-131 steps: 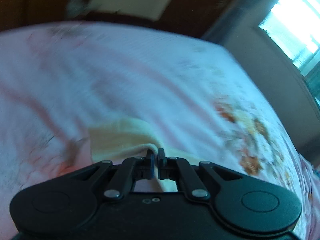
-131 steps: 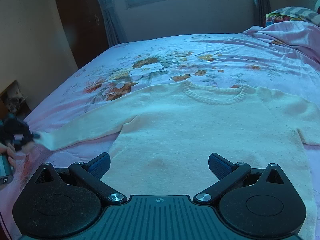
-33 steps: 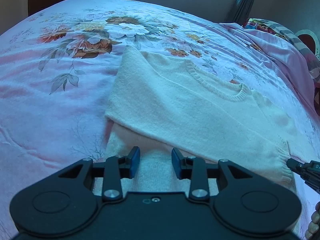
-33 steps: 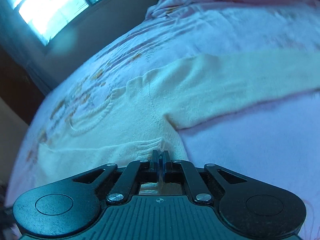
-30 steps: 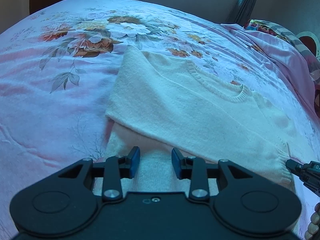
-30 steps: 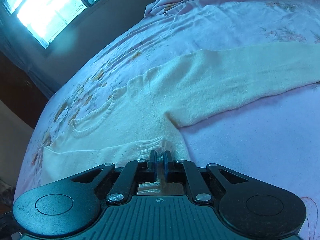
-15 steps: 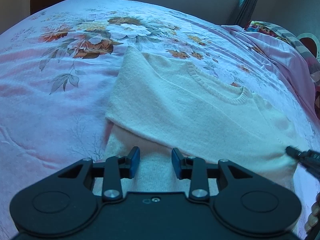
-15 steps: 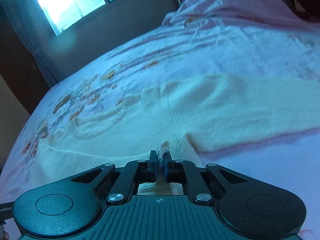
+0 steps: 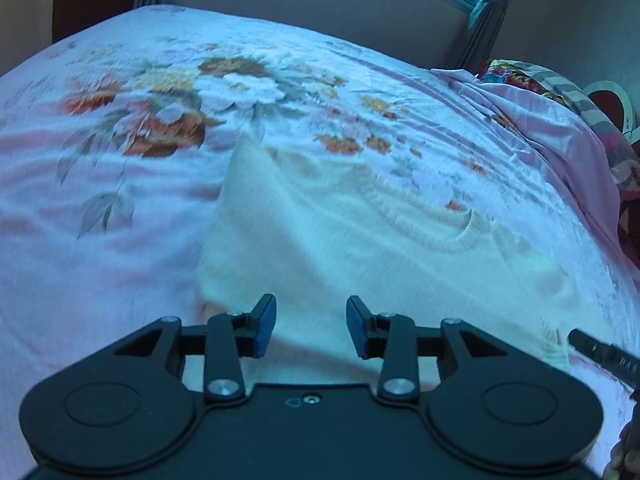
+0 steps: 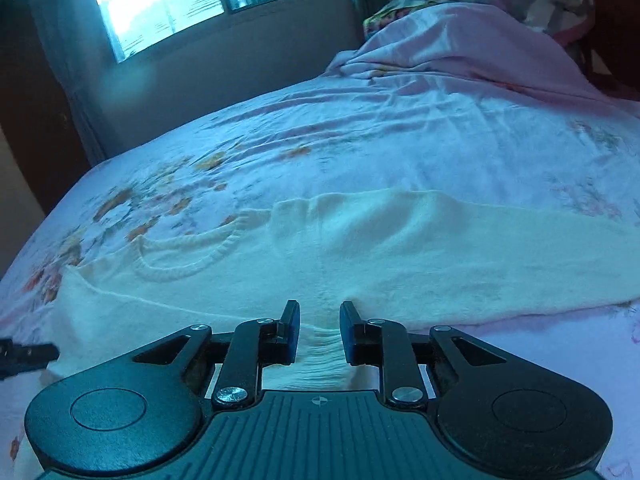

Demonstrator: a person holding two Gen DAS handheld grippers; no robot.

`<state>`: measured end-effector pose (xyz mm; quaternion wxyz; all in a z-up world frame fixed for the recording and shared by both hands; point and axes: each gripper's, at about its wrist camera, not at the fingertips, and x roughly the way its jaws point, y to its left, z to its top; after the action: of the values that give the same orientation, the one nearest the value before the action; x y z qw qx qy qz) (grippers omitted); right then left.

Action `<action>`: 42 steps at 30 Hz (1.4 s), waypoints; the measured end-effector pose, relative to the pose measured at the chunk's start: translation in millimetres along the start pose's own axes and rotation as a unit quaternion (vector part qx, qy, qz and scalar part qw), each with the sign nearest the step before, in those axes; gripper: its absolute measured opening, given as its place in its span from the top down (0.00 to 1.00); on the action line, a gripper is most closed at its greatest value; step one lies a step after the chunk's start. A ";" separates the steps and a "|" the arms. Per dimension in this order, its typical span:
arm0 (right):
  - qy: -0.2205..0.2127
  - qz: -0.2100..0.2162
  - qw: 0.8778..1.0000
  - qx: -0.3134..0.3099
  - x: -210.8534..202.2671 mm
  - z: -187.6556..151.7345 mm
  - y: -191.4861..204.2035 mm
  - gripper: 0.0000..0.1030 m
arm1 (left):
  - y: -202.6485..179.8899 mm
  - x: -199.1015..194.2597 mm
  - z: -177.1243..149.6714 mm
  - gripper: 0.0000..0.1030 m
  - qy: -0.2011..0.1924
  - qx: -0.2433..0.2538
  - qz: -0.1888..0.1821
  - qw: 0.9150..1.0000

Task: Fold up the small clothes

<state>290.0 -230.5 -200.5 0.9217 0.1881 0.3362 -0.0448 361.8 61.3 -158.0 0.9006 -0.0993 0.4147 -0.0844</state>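
Note:
A cream knit sweater (image 9: 360,240) lies flat on the flowered pink bedsheet (image 9: 100,280), one sleeve folded across its body. My left gripper (image 9: 311,326) hovers over the sweater's near edge; its jaws are opening and nothing is between them. My right gripper (image 10: 319,332) is opening too. The folded sleeve's ribbed cuff (image 10: 320,348) lies loose between its pads, which do not press on it. The sweater's other sleeve (image 10: 500,264) stretches out to the right. The right gripper's tip (image 9: 600,354) shows beside the cuff (image 9: 554,344) in the left wrist view.
A crumpled pink blanket (image 10: 460,52) and a patterned pillow (image 9: 532,76) lie at the head of the bed. A window (image 10: 160,4) and a wall stand beyond the far edge. A hand (image 9: 628,448) shows at the lower right. The left gripper's tip (image 10: 28,354) enters from the left.
The right gripper's jaws have parted and let go of the ribbed cuff, which now lies on the sweater. The left gripper has pulled back and risen a little, its jaws slightly wider.

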 end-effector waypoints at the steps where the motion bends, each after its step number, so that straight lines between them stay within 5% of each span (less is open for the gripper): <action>1: 0.010 0.009 1.000 -0.007 7.2 -0.7 5.0 0.79 | -2.7 6.6 6.3 0.65 -0.002 0.005 0.001 1.000; 5: 0.063 -0.001 0.997 -0.039 40.8 -20.0 7.4 0.80 | -3.4 50.4 28.7 0.65 0.013 0.017 0.006 1.000; 14: 0.042 0.007 0.998 -0.051 29.6 -19.0 8.4 0.79 | 25.4 99.7 71.1 0.69 0.001 -0.026 0.050 0.998; 18: 0.063 0.003 0.996 -0.064 35.0 -21.5 8.0 0.79 | 24.6 78.3 49.4 0.69 0.001 0.004 0.055 0.998; 21: 0.037 0.021 0.997 -0.058 13.4 -20.8 12.3 0.79 | 20.4 47.1 22.5 0.64 -0.005 0.032 0.049 0.998; 24: 0.075 0.008 0.994 -0.074 22.5 -34.9 12.4 0.79 | 11.6 23.8 -10.0 0.61 -0.008 0.077 0.070 0.995; 33: 0.058 0.010 0.998 -0.028 -39.0 -29.2 2.8 0.78 | -6.1 -48.0 -47.6 0.58 -0.002 0.058 0.062 0.996; 35: 0.053 0.005 0.998 -0.025 -51.7 -28.7 -1.4 0.71 | -23.8 -62.0 -54.4 0.56 0.003 0.059 0.044 0.997; 38: 0.032 -0.004 0.999 -0.022 -72.8 -24.4 -10.2 0.48 | -52.4 -77.3 -61.1 0.54 0.008 0.063 0.017 0.998; 42: 0.005 -0.026 1.000 -0.014 -96.3 -11.4 -31.9 0.48 | -88.8 -91.5 -57.9 0.51 0.004 0.061 -0.028 0.998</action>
<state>202.2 -259.9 -157.3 0.9212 0.1669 0.3457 -0.0634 252.6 -9.3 -106.0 0.9005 -0.0553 0.4098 -0.1347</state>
